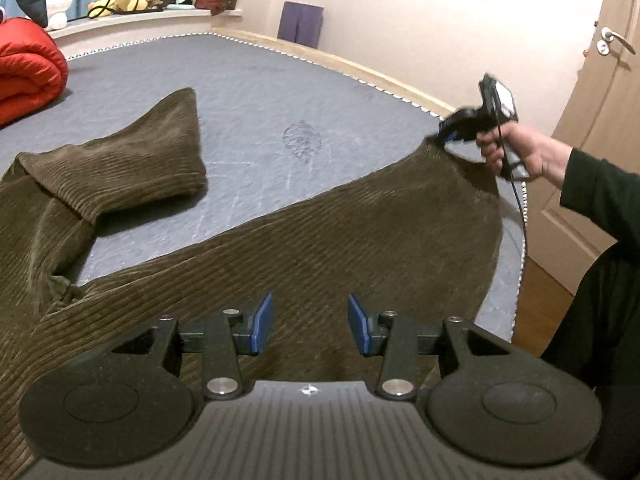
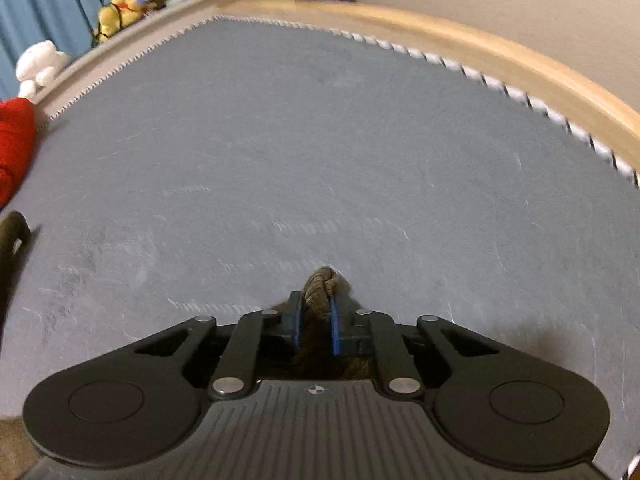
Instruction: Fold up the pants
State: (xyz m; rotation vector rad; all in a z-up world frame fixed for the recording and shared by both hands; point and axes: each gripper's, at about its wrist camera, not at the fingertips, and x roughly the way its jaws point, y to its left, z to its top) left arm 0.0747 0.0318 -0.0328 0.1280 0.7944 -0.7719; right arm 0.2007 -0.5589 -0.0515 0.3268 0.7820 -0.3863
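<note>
The right gripper clamps a bunched corner of the brown corduroy pants — the left gripper hovers above them, fingers apart.

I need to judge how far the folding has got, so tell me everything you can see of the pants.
The pants are olive-brown ribbed corduroy, spread over the grey mattress. One leg is doubled back at the far left, its end lying on the cover; near it the fabric bunches in a knot-like pucker. The other part stretches right, where the right tongs are shut on a bunched edge. The left tongs hover open above the cloth, gripping nothing.
</note>
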